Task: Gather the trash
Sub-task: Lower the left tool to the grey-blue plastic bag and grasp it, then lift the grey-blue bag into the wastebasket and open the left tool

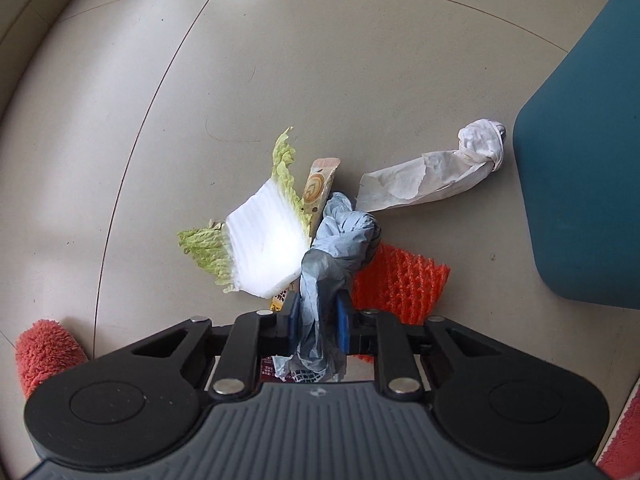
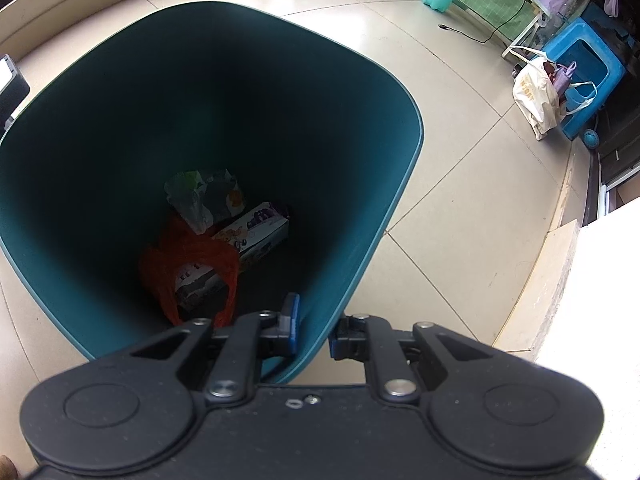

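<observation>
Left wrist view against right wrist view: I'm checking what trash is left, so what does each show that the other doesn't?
Only the left wrist view: floor litter, a cabbage leaf, crumpled tissue, orange net, and the grey-blue plastic bag pinched in the left gripper.

Only the right wrist view: the bin's inside with collected trash; the right gripper clamps its rim.

Both: the teal bin and tiled floor.
</observation>
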Action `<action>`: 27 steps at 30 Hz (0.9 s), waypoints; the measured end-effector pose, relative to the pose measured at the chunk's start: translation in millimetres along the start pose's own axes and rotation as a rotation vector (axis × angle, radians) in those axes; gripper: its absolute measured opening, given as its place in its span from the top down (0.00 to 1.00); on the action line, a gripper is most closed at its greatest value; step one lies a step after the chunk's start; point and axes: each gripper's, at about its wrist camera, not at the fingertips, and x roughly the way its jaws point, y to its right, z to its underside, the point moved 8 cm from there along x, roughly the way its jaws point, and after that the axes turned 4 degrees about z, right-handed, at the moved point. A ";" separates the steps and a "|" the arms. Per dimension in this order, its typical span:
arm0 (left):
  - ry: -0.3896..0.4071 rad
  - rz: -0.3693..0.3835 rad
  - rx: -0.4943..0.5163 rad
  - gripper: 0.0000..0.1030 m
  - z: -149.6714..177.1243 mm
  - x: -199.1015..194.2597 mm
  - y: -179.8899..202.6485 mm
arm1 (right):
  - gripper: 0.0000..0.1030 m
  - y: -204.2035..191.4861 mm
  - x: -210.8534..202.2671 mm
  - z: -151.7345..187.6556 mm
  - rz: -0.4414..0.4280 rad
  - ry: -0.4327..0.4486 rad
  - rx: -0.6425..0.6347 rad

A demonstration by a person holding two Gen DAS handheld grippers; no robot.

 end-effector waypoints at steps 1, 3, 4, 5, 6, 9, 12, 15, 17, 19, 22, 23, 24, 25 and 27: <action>0.008 -0.001 -0.006 0.85 -0.1 -6.8 0.9 | 0.87 0.3 -0.1 0.4 0.000 0.003 0.001; 0.031 -0.001 -0.024 0.87 -0.8 -20.2 0.6 | 0.87 0.6 -0.9 1.3 0.003 0.010 0.003; 0.043 -0.001 -0.031 0.87 -1.3 -28.3 0.3 | 0.87 0.1 -1.2 2.0 0.006 0.013 0.002; 0.055 0.000 -0.038 0.87 -1.6 -35.7 0.3 | 0.87 -0.6 -1.5 2.5 0.010 0.017 -0.003; 0.067 0.002 -0.049 0.87 -1.8 -42.9 0.2 | 0.87 -1.0 -1.6 3.0 0.013 0.019 -0.004; 0.092 0.003 -0.081 0.88 -2.9 -66.4 0.1 | 0.87 -0.8 -2.8 3.6 0.008 0.023 0.005; 0.114 0.017 -0.106 0.88 -3.7 -92.2 4.5 | 0.87 -1.0 -4.0 4.1 0.012 0.027 0.002; 0.150 0.013 -0.088 0.88 -5.5 -122.7 15.6 | 0.87 -1.0 -4.7 4.1 0.011 0.028 0.004; 0.165 0.008 -0.070 0.88 -7.4 -139.7 24.9 | 0.87 -1.1 -5.0 4.2 0.011 0.030 0.003; 0.186 0.006 -0.053 0.88 -10.4 -157.8 36.1 | 0.87 -1.0 -5.5 4.2 0.011 0.030 0.003; 0.225 0.024 -0.036 0.87 -18.5 -183.2 52.6 | 0.87 -0.8 -5.7 4.2 0.011 0.031 0.005; 0.238 0.030 -0.029 0.88 -22.0 -191.8 58.4 | 0.87 -0.7 -5.9 4.0 0.011 0.031 0.005; 0.251 0.040 -0.018 0.87 -25.4 -200.6 64.4 | 0.87 -0.6 -6.0 4.0 0.011 0.031 0.004; 0.265 0.046 -0.005 0.87 -28.9 -209.2 70.7 | 0.87 -0.5 -6.1 3.9 0.011 0.032 0.004; 0.296 0.060 0.021 0.87 -35.1 -226.3 84.7 | 0.87 -0.7 -6.0 4.0 0.011 0.031 0.004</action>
